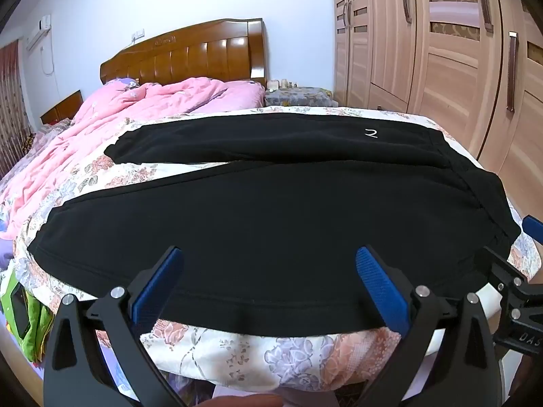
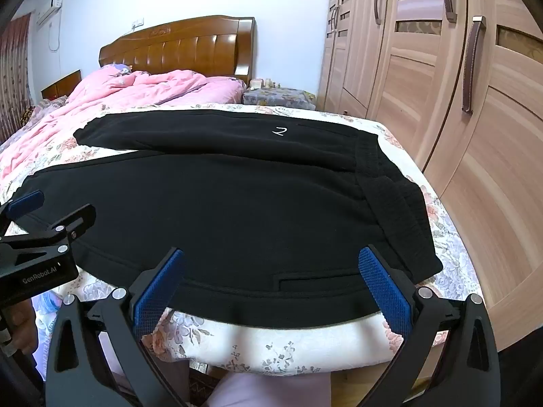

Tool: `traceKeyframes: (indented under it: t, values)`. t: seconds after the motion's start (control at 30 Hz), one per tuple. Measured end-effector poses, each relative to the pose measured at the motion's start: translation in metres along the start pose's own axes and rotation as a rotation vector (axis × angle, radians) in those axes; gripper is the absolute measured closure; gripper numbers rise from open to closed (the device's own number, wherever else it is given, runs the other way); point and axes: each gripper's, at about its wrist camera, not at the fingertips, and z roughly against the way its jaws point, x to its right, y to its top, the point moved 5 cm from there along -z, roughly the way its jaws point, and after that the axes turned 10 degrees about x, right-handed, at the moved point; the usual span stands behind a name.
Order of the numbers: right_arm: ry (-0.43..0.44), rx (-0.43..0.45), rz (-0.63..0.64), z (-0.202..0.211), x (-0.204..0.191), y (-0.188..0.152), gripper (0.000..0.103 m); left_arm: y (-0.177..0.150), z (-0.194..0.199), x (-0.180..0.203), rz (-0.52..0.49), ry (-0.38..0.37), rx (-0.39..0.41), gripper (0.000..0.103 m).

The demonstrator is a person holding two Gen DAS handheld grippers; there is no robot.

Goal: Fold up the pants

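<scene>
Black pants (image 1: 271,210) lie flat on the floral bedsheet (image 1: 237,349), legs spread to the left, waistband (image 2: 390,183) to the right. A small white mark (image 2: 280,131) is on the far leg. My left gripper (image 1: 268,254) is open, its blue pads above the near leg's front edge. My right gripper (image 2: 271,254) is open over the near edge by the hip, close to a pocket slit (image 2: 312,279). Each gripper shows at the side of the other's view: the right one (image 1: 509,271), the left one (image 2: 44,224).
A pink quilt (image 1: 135,115) is bunched at the back left by the wooden headboard (image 1: 190,54). Wardrobe doors (image 1: 441,51) stand along the right. A covered nightstand (image 1: 298,96) sits behind the bed. Green things (image 1: 23,315) hang at the bed's left edge.
</scene>
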Motion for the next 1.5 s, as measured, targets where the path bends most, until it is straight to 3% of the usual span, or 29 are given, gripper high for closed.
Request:
traceKeyframes:
  t: [1.5]
  values:
    - [0.013, -0.008, -0.006, -0.003, 0.004, -0.003, 0.004, -0.011, 0.001, -0.009, 0.000, 0.000, -0.009, 0.001]
